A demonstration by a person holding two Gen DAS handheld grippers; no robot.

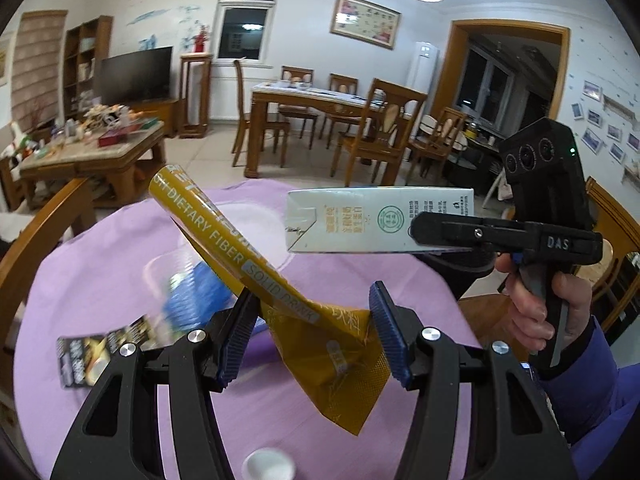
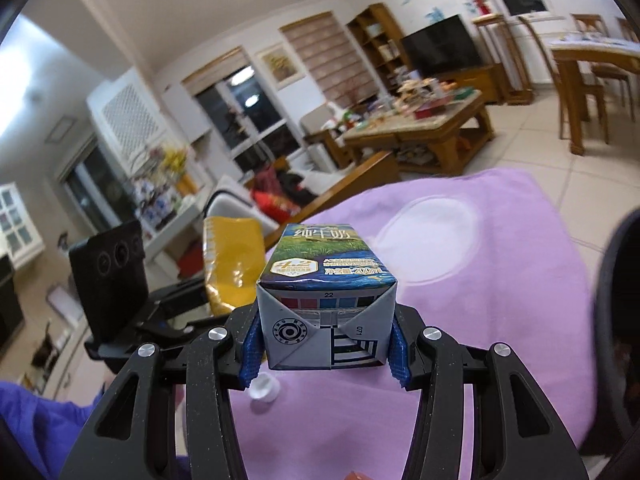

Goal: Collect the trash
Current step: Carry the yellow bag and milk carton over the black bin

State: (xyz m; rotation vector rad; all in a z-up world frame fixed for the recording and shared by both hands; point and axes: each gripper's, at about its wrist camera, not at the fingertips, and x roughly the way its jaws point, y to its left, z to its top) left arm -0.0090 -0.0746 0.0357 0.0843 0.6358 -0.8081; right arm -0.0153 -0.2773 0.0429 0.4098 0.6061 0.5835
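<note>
My left gripper (image 1: 313, 293) is shut on a crumpled yellow drink pouch (image 1: 224, 236), which sticks up and to the left above the purple-clothed table (image 1: 100, 280). To its right, my right gripper (image 1: 436, 240) is shut on a white milk carton (image 1: 380, 220) held level in the air. In the right wrist view the blue pads (image 2: 252, 344) press the carton (image 2: 326, 280) on both sides, its folded grey end facing the camera. The left gripper (image 2: 200, 304) with the yellow pouch (image 2: 232, 256) shows to the left of the carton.
On the cloth (image 2: 500, 320) lie a white bottle cap (image 2: 264, 388), a round white plate (image 2: 428, 240), a dark snack packet (image 1: 92, 356) and a blurred blue thing in clear plastic (image 1: 196, 292). A dark rounded object (image 2: 616, 300) stands at the table's right. Wooden chairs surround the table.
</note>
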